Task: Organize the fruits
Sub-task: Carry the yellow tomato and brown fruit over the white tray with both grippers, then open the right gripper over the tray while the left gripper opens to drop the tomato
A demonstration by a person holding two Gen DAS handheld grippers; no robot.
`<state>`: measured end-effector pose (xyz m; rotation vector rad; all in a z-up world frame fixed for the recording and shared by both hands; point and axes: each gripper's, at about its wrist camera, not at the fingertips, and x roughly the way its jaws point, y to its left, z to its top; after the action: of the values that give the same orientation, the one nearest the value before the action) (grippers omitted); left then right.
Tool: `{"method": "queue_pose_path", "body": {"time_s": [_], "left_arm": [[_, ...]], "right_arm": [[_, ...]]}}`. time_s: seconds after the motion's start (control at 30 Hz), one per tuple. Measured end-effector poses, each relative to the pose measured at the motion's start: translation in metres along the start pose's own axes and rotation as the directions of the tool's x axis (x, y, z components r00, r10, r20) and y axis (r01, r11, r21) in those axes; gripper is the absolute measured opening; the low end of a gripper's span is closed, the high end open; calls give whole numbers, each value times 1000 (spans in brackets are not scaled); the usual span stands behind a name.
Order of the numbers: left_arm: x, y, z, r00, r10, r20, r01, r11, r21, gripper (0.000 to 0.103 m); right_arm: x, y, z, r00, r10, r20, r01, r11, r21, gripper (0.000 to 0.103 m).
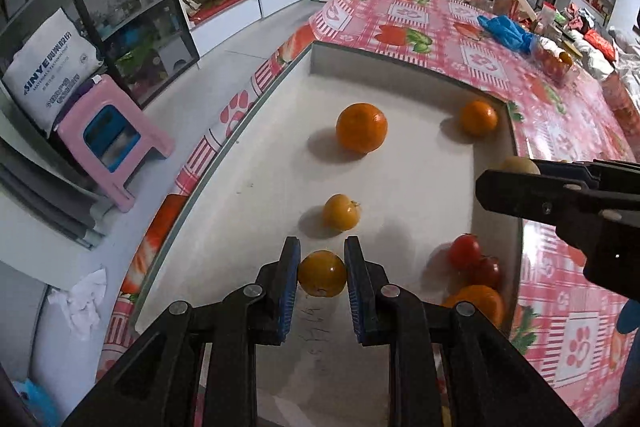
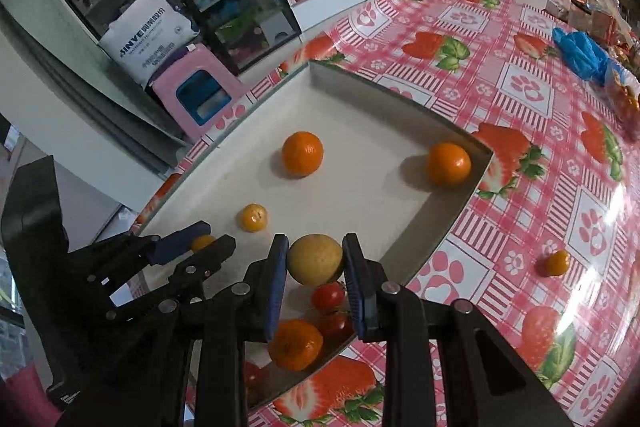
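Fruits half sorted: yellow tomato [image 1: 321,273] pinched between left gripper [image 1: 322,281] jaws, carried low over white tray [image 1: 400,163], likely for release among like pieces. Pale yellow fruit [image 2: 315,259] clamped between right gripper [image 2: 315,277] jaws, above red tomatoes [image 2: 328,295] and 1 orange [image 2: 295,344] in near corner. Ahead of jaws: 2 more oranges, 1 small yellow tomato [image 1: 341,212]. Off right of right jaws, on worktop [image 2: 520,87]: 1 small stray orange [image 2: 554,263], not yet gathered.

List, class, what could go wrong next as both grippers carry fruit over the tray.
1. The left gripper pinches a small yellow-orange tomato; squeezing could split it.
2. The right gripper holds a round yellowish fruit above the red tomatoes; a drop could bruise them.
3. The grippers are close and could collide.
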<state>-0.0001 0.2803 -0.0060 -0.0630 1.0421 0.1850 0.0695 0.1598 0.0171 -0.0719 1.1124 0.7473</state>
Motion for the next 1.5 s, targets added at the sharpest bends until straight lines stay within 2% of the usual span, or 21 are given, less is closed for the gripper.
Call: {"method": "queue_pose_path", "body": {"time_s": [1.1,1.4,1.43,1.5], "left_arm": [[16,-9,-8,999,5,-46,-4,1000,20,24],[19,-10,-8,999,13,-45,-12,1000,27,24],[18,-10,-8,999,14,-44,-13,1000,27,24],[19,-10,-9,999,16,-39,-16,1000,24,24]], "right_arm": [[15,-7,-10,1000,-7,-22,7,1000,12,30],[19,1,-10,999,-28,-27,28,999,-30,30],[19,2,-10,999,-26,-29,25,999,-36,33],[17,5,-10,999,-24,-27,23,999,-48,51]]}}
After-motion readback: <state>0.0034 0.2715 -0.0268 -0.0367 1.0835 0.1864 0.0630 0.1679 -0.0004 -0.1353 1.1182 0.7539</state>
